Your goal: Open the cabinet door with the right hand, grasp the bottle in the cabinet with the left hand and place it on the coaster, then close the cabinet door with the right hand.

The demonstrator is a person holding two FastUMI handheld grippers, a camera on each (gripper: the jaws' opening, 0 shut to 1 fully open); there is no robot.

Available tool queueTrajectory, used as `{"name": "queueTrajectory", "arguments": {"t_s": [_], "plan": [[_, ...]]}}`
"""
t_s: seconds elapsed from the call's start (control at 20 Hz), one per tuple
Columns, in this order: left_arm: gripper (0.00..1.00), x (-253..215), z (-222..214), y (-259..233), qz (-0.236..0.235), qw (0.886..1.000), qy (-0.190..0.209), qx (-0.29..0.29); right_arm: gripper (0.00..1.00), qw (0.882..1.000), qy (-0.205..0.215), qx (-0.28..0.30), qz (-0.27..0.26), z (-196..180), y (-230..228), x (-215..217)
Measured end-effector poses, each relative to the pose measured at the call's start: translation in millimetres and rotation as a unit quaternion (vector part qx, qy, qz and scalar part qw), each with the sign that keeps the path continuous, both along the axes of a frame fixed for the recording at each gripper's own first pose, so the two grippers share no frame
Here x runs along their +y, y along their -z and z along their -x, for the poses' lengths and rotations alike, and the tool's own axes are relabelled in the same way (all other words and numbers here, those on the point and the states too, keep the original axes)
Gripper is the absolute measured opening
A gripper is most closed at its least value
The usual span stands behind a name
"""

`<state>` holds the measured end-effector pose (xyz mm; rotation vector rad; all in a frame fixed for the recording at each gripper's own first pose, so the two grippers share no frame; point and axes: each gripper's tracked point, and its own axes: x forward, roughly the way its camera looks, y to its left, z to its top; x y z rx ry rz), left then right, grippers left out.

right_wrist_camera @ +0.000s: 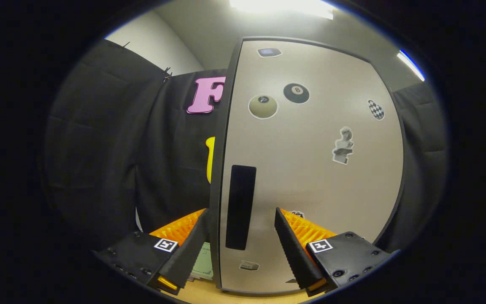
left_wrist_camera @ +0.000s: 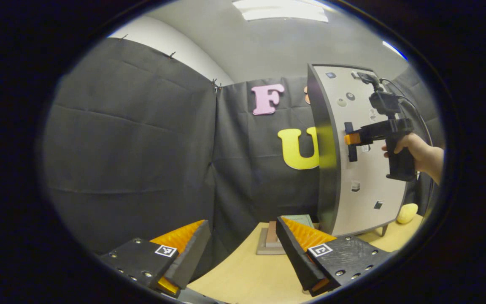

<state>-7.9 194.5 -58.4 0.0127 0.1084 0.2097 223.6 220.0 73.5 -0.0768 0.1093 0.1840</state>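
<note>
Both hand-held grippers, left (left_wrist_camera: 243, 249) and right (right_wrist_camera: 239, 240), gape before one cabinet door (right_wrist_camera: 310, 169) bearing one handle (right_wrist_camera: 240, 207).

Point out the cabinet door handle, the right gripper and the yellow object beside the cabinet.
door handle (right_wrist_camera: 240, 207), right gripper view, middle of the dark vertical bar.
right gripper (left_wrist_camera: 355, 138), left gripper view, tip at the handle.
yellow object (left_wrist_camera: 407, 213), left gripper view, its rounded body.

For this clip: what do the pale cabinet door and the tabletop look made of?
Pale grey cabinet door: probably laminated or painted board, matt and smooth with a soft sheen, dark edge band, stickers lying flat on it. Light tan tabletop: looks like wood or wood-effect laminate, smooth with a satin finish; the grain is too faint to settle which.
</note>
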Motion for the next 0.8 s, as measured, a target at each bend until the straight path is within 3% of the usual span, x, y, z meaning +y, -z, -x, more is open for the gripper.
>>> {"name": "queueTrajectory", "arguments": {"t_s": [0.2, 0.35, 0.4, 0.65, 0.8], "plan": [[0.97, 12.6, 3.6, 4.5, 0.0, 1.0, -0.013, 0.004, 0.71, 0.999, 0.018, 0.026, -0.002, -17.4, 11.5, 4.9], [0.96, 17.9, 6.4, 6.0, -0.001, 1.0, -0.018, 0.005, 0.65, 0.999, 0.031, 0.043, -0.012, -22.8, 17.4, 4.2], [0.96, 19.2, 7.8, 6.5, 0.0, 1.0, -0.018, 0.006, 0.4, 0.998, 0.029, 0.047, -0.021, -23.0, 17.6, 4.0], [0.96, 16.1, 6.1, 8.3, 0.003, 1.0, -0.011, 0.005, 0.21, 0.997, 0.017, 0.068, -0.028, -18.6, 18.1, 4.7], [0.96, 10.2, -3.4, 5.7, 0.004, 1.0, -0.003, 0.001, 0.21, 0.997, -0.005, 0.074, -0.026, -12.5, 18.4, 2.6]]}}
